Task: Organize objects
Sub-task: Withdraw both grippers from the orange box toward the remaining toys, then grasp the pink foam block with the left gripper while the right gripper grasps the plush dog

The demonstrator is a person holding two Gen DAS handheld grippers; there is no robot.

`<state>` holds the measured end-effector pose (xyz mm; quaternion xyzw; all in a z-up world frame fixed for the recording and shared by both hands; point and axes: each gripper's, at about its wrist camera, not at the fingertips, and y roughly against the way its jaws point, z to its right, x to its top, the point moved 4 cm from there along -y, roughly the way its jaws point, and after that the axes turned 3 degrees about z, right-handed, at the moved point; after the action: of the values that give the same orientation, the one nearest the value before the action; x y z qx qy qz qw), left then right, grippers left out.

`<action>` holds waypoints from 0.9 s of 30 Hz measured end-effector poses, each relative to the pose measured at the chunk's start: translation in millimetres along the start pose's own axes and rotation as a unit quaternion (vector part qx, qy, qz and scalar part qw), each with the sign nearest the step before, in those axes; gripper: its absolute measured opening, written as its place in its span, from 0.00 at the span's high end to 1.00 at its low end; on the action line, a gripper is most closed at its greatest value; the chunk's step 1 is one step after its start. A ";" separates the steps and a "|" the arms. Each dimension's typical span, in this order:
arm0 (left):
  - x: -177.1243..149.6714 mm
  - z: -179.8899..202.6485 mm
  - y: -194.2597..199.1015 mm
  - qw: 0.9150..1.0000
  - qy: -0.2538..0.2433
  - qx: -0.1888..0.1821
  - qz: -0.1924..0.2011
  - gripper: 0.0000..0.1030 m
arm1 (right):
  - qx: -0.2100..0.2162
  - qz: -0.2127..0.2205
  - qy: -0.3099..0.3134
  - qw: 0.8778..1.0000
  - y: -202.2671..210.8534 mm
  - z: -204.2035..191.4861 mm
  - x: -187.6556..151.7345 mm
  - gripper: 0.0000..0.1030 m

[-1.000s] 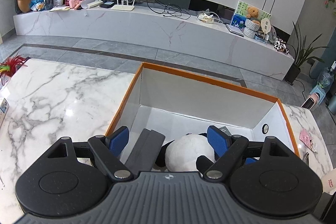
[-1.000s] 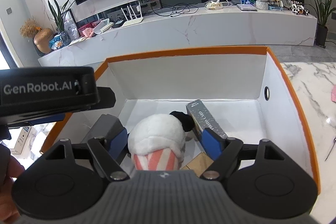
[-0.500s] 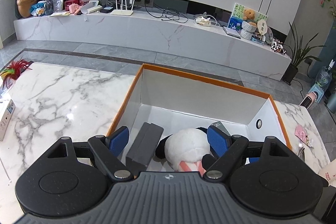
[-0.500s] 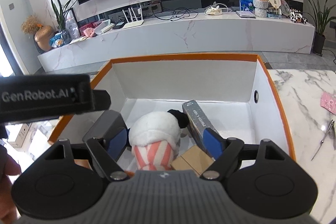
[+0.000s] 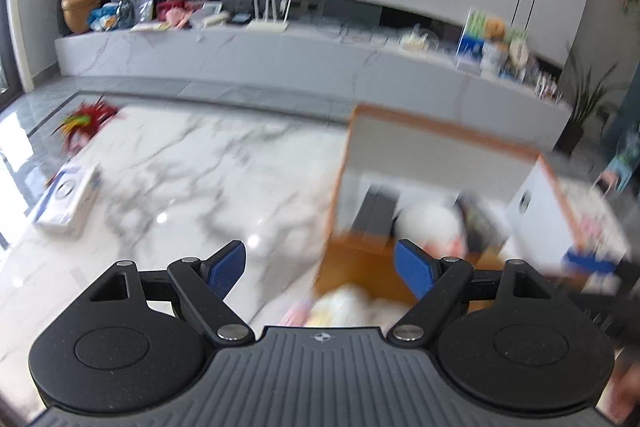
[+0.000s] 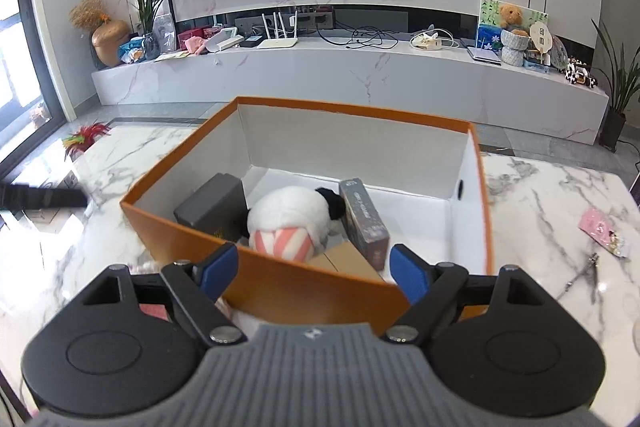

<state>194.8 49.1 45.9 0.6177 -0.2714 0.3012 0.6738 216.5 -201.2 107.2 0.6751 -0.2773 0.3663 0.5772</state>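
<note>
Orange-rimmed white cardboard box sits on the marble table, already holding a white plush toy, dark grey box and a dark slim carton. Right gripper jaws just widened, empty; left gripper spread, empty. White-blue packet and pink card remain outside.

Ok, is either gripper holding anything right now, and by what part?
Nothing is held. The left gripper and right gripper are both open and empty; the plush toy lies in the orange box.

Left wrist view motion-blurred: orange box contents smeared; pale thing beside box unidentifiable.
</note>
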 end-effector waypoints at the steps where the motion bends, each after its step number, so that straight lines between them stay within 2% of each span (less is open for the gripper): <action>1: -10.9 -3.8 2.9 1.000 -0.003 0.005 -0.006 0.06 | 0.001 0.000 0.003 1.000 4.1 1.4 -1.1 0.19; 3: -35.6 -8.0 9.5 1.000 -0.011 0.003 -0.028 0.06 | 0.001 0.001 0.007 1.000 12.2 4.9 -3.7 0.18; 8: -101.5 -5.8 12.0 0.993 -0.043 -0.034 -0.108 0.06 | 0.006 0.009 -0.010 1.000 30.0 13.5 -7.5 0.18; 12: -138.2 -4.3 12.0 0.987 -0.086 -0.027 -0.131 0.06 | 0.016 0.017 -0.020 1.000 44.7 15.2 -9.4 0.18; 19: -162.7 -16.2 2.3 0.983 -0.118 -0.004 -0.138 0.05 | 0.023 0.021 -0.016 0.999 62.0 21.4 -17.4 0.16; 24: -166.0 -18.4 -4.3 0.983 -0.113 -0.010 -0.144 0.01 | 0.031 0.013 -0.022 0.999 64.5 31.5 -22.5 0.16; 27: -167.0 -21.9 -5.9 0.985 -0.090 -0.016 -0.143 0.01 | 0.043 0.001 -0.031 0.999 64.6 36.3 -25.9 0.16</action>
<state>86.9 58.8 -83.3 0.6637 -0.2443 0.1404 0.6929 156.3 -249.7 121.0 0.7102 -0.2796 0.3574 0.5383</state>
